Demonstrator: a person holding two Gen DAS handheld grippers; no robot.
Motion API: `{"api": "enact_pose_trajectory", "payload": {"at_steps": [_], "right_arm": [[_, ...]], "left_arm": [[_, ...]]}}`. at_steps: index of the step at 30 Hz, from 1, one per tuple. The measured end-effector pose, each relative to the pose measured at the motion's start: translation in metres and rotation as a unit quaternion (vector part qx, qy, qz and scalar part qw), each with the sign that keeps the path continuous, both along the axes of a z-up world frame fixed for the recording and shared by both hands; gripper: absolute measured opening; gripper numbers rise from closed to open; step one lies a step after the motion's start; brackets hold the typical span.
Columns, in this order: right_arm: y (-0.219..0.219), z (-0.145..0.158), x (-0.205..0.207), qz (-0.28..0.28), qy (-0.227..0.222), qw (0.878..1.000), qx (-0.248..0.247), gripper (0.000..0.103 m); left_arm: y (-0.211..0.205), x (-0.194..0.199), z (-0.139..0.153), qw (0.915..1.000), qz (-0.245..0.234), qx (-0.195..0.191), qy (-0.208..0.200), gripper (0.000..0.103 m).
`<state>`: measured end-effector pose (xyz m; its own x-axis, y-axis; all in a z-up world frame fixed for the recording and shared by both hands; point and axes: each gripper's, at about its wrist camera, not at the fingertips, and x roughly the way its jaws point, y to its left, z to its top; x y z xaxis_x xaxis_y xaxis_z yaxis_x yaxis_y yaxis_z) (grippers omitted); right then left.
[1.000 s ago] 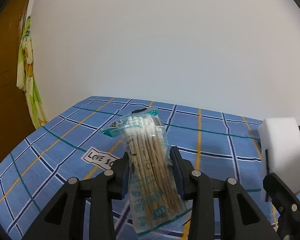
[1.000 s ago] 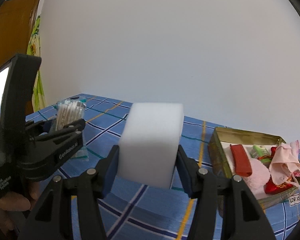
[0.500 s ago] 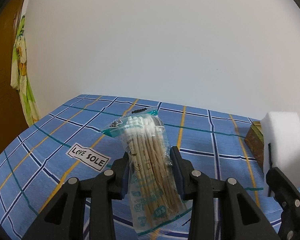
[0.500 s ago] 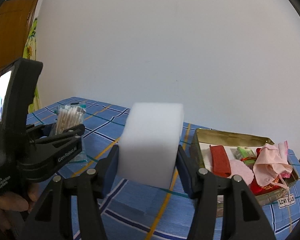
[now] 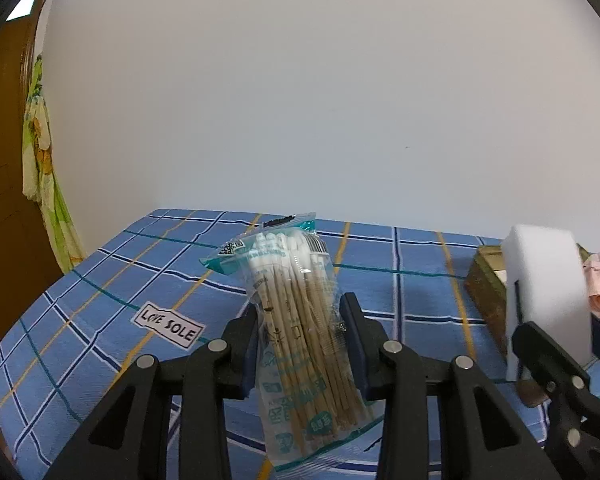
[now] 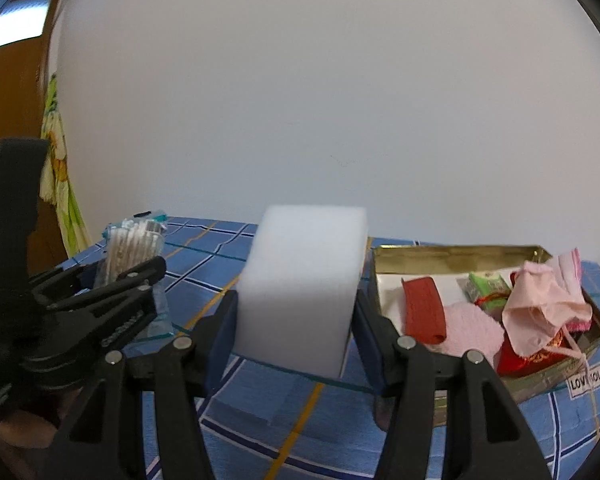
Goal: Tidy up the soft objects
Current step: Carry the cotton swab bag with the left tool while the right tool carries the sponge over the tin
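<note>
My left gripper is shut on a clear packet of cotton swabs and holds it upright above the blue checked cloth. My right gripper is shut on a white foam block, held above the cloth just left of the gold tin. The tin holds a red strap, a pink pad, a green packet and pink cloth. The foam block and tin show at the right of the left wrist view. The left gripper with the swabs shows at the left of the right wrist view.
A blue checked cloth covers the surface, with a "LOVE SOLE" label on it. A plain white wall stands behind. A wooden door and a hanging green-yellow cloth are at the far left.
Both grippers have moved right with their loads. The tin has come closer to the foam block and now shows in the left wrist view.
</note>
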<state>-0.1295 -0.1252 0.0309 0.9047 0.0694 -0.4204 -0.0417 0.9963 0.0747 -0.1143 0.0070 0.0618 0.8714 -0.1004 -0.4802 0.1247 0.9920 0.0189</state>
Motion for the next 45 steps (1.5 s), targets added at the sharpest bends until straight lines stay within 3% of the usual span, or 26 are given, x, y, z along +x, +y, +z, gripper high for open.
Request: {"api": "enact_pose_trajectory", "payload": {"at_steps": [28, 38, 45], "right_arm": [[-0.014, 0.003, -0.006, -0.005, -0.007, 1.000, 0.002, 0.056], [-0.034, 0.009, -0.016, -0.042, -0.027, 0.998, -0.026, 0.056], [-0.060, 0.009, -0.016, -0.065, -0.023, 0.997, -0.020, 0.056]], "left_arm": [[0.000, 0.002, -0.002, 0.9998, -0.012, -0.014, -0.004, 0.039], [-0.021, -0.003, -0.001, 0.9994, -0.029, -0.017, -0.011, 0.039], [-0.049, -0.009, 0.003, 0.9984, -0.051, -0.013, -0.020, 0.039]]}}
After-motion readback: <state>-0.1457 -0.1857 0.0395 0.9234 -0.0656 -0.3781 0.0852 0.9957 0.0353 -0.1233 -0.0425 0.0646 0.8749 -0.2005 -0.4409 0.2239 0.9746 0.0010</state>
